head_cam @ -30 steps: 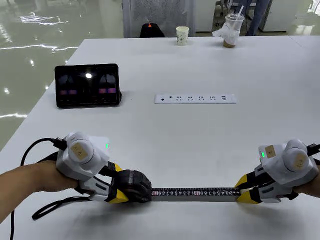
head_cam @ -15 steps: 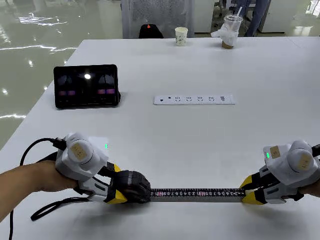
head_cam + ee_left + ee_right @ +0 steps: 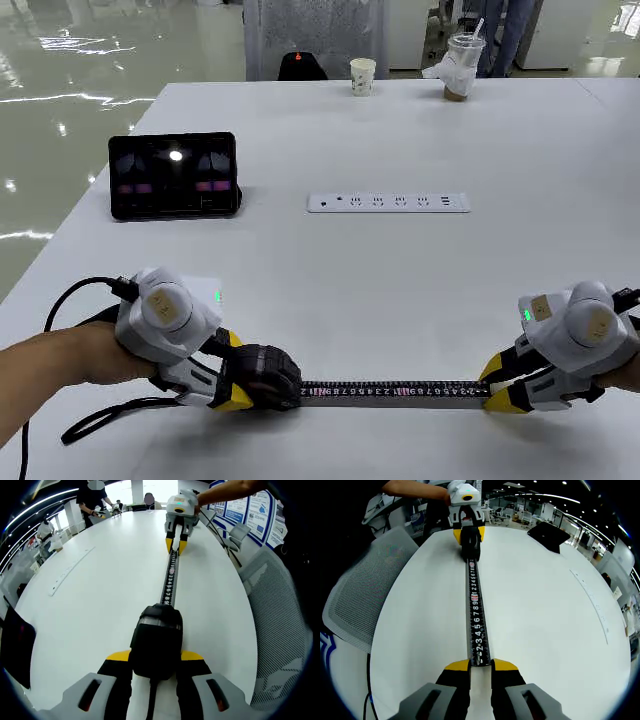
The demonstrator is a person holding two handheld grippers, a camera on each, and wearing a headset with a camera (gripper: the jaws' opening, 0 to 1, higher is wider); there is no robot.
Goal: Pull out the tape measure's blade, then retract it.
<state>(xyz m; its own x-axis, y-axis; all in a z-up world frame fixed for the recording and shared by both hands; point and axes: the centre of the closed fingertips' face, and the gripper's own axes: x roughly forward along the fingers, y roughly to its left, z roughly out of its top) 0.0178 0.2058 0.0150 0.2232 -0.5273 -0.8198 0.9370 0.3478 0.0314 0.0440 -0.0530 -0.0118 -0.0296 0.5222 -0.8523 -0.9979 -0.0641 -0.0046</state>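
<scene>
A black tape measure case (image 3: 265,375) (image 3: 157,640) (image 3: 470,540) rests on the white table near its front edge, and my left gripper (image 3: 238,378) (image 3: 156,655) is shut on it. Its blade (image 3: 395,389) (image 3: 171,577) (image 3: 475,620) lies flat, drawn out to the right with its numbers showing. At the blade's free end my right gripper (image 3: 496,385) (image 3: 480,666) is shut on the tip. Across the blade, the left gripper view catches the right gripper (image 3: 176,543), and the left gripper (image 3: 468,531) appears far off in the right gripper view.
A dark tablet (image 3: 174,173) stands at the left and a white power strip (image 3: 388,203) lies mid-table. A paper cup (image 3: 362,75) and a plastic cup with a straw (image 3: 463,62) stand at the far edge. A black cable (image 3: 70,300) trails from my left gripper.
My right gripper has moved further right with the blade's tip, so more blade is drawn out. The left gripper and the case have stayed put.
</scene>
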